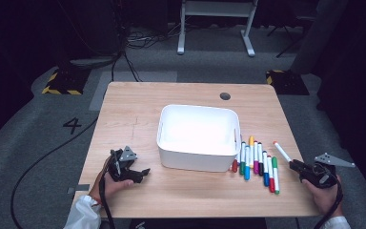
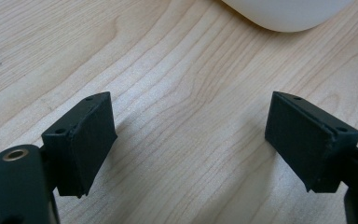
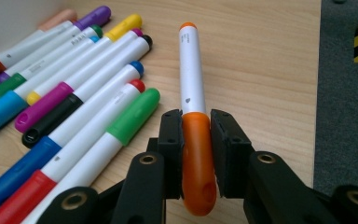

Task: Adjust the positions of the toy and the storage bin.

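The right hand-held gripper (image 3: 196,154) is squeezed tight on the orange marker (image 3: 193,93), holding it by its orange cap, low in the middle of the right gripper view. In the high view that marker (image 1: 282,151) sticks out up and to the left from the right hand-held gripper (image 1: 295,166), at the lower right of the frame. Just left of it lies the row of markers (image 1: 257,162) on the wooden surface (image 1: 138,109), close beside the white bin (image 1: 198,137) in the middle. The left hand-held gripper (image 2: 191,140) is wide open with nothing in it, low over the bare wood, at the lower left of the high view (image 1: 140,172). What could go wrong: the grip is only on the cap, so the cap might pull off or the long body might swing and slip out. If the marker goes to the bin, its far tip could bump the wall and fall outside, or knock the other markers so they roll
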